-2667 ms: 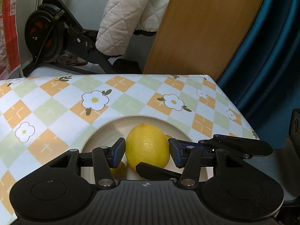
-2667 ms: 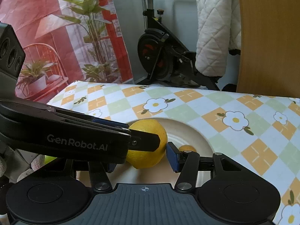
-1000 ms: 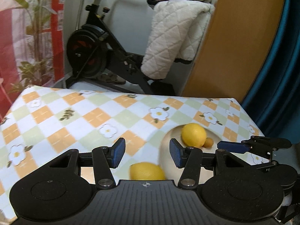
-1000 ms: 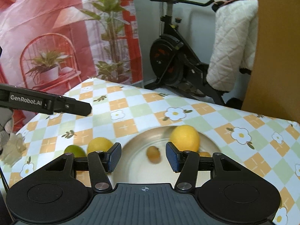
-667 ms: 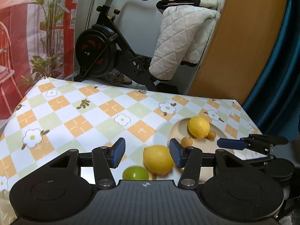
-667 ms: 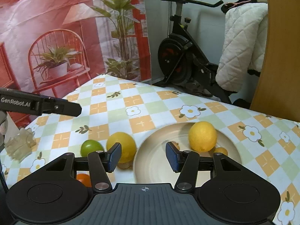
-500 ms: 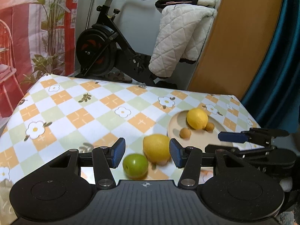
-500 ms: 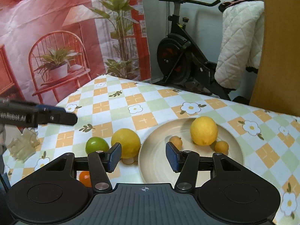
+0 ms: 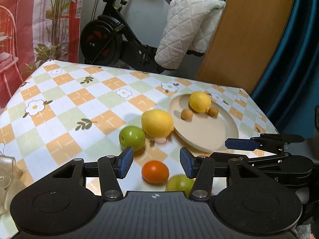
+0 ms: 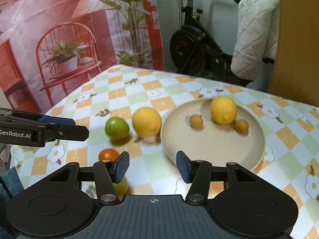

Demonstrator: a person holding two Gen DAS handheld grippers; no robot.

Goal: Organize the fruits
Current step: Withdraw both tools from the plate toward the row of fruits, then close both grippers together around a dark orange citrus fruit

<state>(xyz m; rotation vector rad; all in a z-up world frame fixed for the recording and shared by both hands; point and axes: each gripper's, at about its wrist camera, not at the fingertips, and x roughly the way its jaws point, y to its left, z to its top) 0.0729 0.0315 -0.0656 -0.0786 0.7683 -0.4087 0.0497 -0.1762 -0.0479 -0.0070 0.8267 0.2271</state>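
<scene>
One table, spread with a checked cloth of orange, green and white squares and printed daisies, carries everything here, with an exercise bike and a quilted white blanket standing behind its far edge. The cream plate sits toward the right side of the table and holds a lemon on its far part, with two small brownish-orange round fruits, one to the lemon's left and one just beside it on the right. A second, larger lemon lies on the cloth just beside the plate's left rim, resting near a small pale pinkish item that is too blurred to name. A green apple lies to the left of that lemon, near it. Closer to the cameras, a small orange citrus fruit sits on the cloth, and a yellow-green fruit lies just beside it, partly hidden by the gripper body. The left gripper hovers above these two near fruits with its blue pads moderately apart and nothing between them. The right gripper hangs over the cloth in front of the plate, its pads likewise partly spread and empty
</scene>
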